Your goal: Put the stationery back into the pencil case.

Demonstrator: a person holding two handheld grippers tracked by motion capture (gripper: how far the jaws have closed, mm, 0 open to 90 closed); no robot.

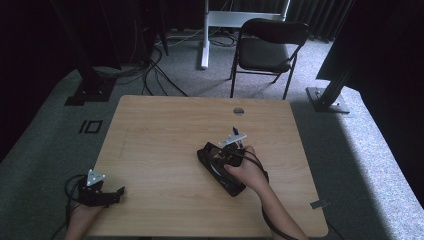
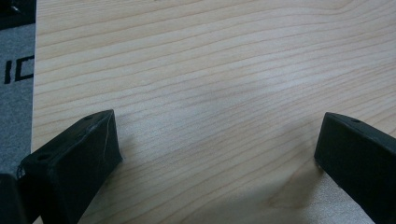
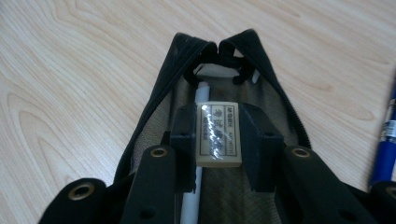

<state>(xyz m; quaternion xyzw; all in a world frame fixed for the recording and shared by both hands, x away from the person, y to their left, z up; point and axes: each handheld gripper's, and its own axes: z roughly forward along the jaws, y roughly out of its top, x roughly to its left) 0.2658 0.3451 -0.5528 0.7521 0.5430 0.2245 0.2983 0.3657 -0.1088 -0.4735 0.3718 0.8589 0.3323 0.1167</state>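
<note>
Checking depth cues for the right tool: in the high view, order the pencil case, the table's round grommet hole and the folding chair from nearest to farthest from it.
1. Pencil case: directly under the right tool, mid-table, right of centre.
2. Grommet hole: beyond it, near the table's far edge.
3. Folding chair: on the carpet past the table's far edge.

Recording lab, black rig posts (image 1: 334,75), floor cables (image 1: 155,75)
</note>
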